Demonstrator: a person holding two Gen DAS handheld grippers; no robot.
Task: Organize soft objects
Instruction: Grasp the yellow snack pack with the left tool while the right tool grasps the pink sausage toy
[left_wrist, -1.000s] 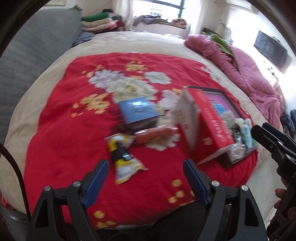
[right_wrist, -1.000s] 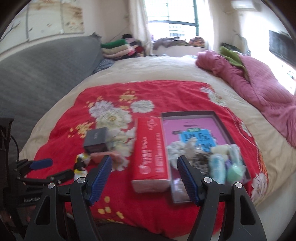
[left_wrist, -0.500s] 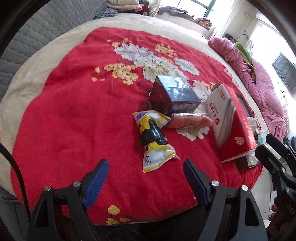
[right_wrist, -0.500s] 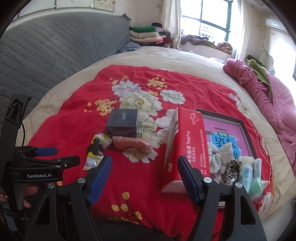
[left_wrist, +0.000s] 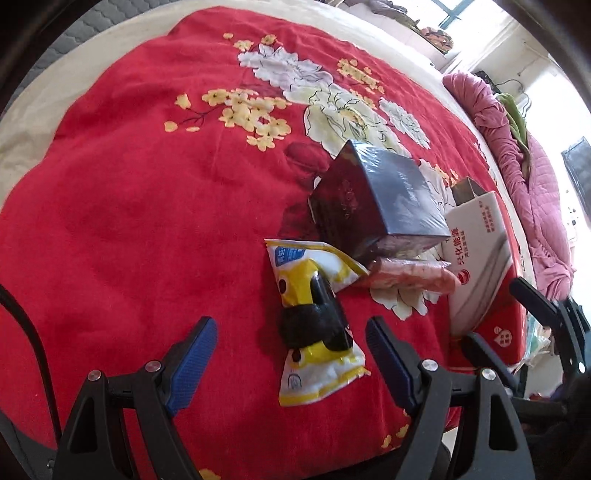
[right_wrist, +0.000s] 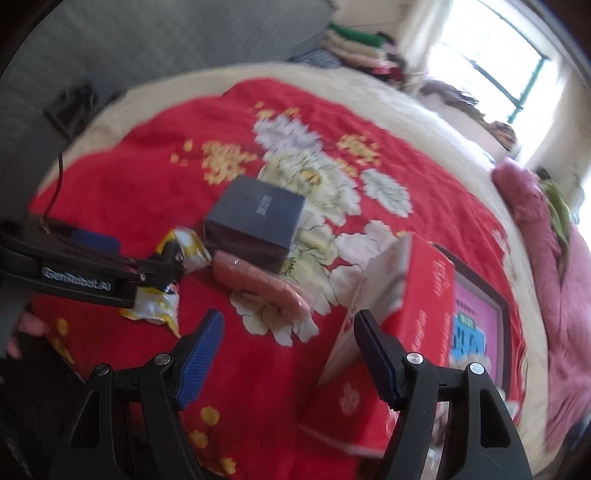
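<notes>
A yellow, white and black snack packet (left_wrist: 314, 325) lies on the red flowered blanket (left_wrist: 147, 221), between the tips of my open left gripper (left_wrist: 291, 354), which hovers just short of it. A pink wrapped sausage (left_wrist: 410, 277) lies beside it, under a dark shiny box (left_wrist: 380, 199). A red and white tissue box (left_wrist: 480, 266) stands on its side to the right. My right gripper (right_wrist: 288, 350) is open and empty above the blanket, with the sausage (right_wrist: 258, 284) ahead of it and the tissue box (right_wrist: 406, 302) at its right finger. The left gripper (right_wrist: 140, 273) shows at that view's left, over the packet (right_wrist: 159, 306).
A dark-framed tray with a pink lining (right_wrist: 476, 325) lies behind the tissue box. A crumpled pink quilt (right_wrist: 546, 258) covers the bed's right side. A grey padded headboard (right_wrist: 147, 44) and folded clothes (right_wrist: 354, 48) are at the back left. A window (right_wrist: 491, 48) is behind.
Both grippers have come down closer to the blanket and rolled. The left one now frames the snack packet; the right one has swung left from the tray toward the sausage. Jaws unchanged.
</notes>
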